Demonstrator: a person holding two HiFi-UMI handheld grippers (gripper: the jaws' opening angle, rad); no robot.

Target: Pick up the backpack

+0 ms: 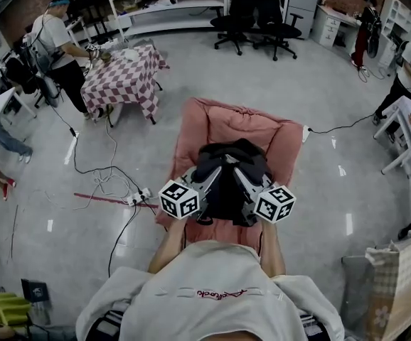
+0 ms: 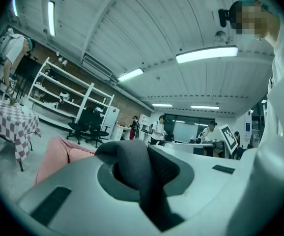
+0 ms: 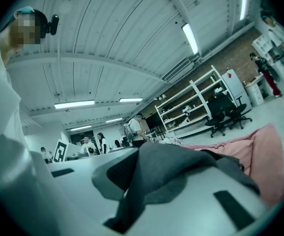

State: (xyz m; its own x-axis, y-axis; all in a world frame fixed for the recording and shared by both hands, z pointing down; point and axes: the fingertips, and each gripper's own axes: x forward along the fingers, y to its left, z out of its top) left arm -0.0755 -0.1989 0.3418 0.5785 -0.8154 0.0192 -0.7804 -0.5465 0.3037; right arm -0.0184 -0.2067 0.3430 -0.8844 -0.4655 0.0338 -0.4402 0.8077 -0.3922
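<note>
While my left gripper (image 2: 143, 178) and right gripper (image 3: 149, 183) are each clamped on a grey padded shoulder strap (image 2: 132, 159), the black fabric backpack (image 1: 228, 180) hangs between them, directly above the pink quilted blanket (image 1: 204, 123).

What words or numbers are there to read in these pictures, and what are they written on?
Red writing on the white shirt: upside down, too blurred to read.
On the left cube and the right cube: black-and-white square patterns, no words.
Nothing else is readable.
</note>
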